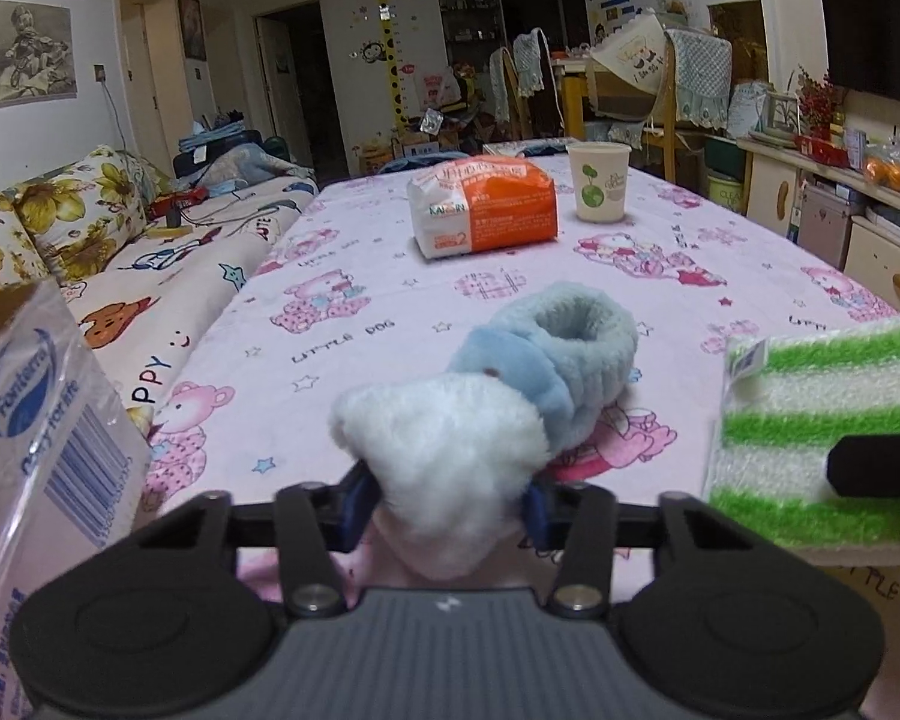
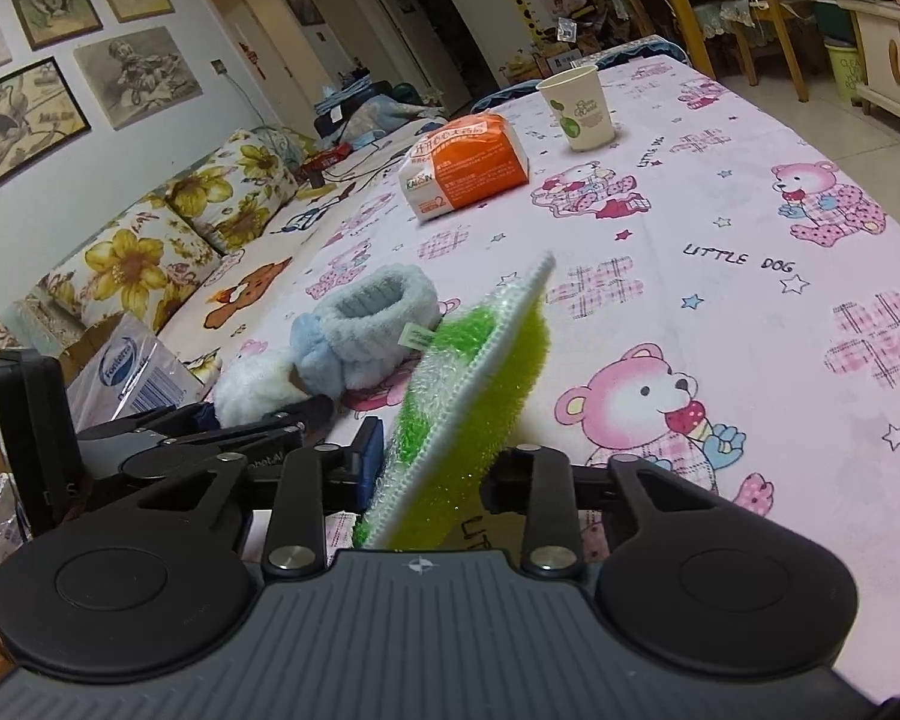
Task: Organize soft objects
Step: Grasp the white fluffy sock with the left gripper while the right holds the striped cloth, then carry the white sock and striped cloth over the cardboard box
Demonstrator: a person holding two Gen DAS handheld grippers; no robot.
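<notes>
Two soft things were lifted, none sorted yet | my left tongs (image 1: 447, 504) pinched the plush toy (image 1: 450, 456) | my right tongs (image 2: 429, 474) pinched the green sponge cloth (image 2: 480, 384) | packet (image 1: 483, 204) ahead was untouched.

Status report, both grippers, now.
Left gripper shut on white plush. Right gripper shut on green sponge cloth, held above the tablecloth. Nothing blocking.

A paper cup (image 1: 599, 181) stood beside an orange packet (image 1: 483, 205) on the pink-clothed counter (image 1: 360, 276); a floral sofa (image 1: 60, 222) lay alongside.
</notes>
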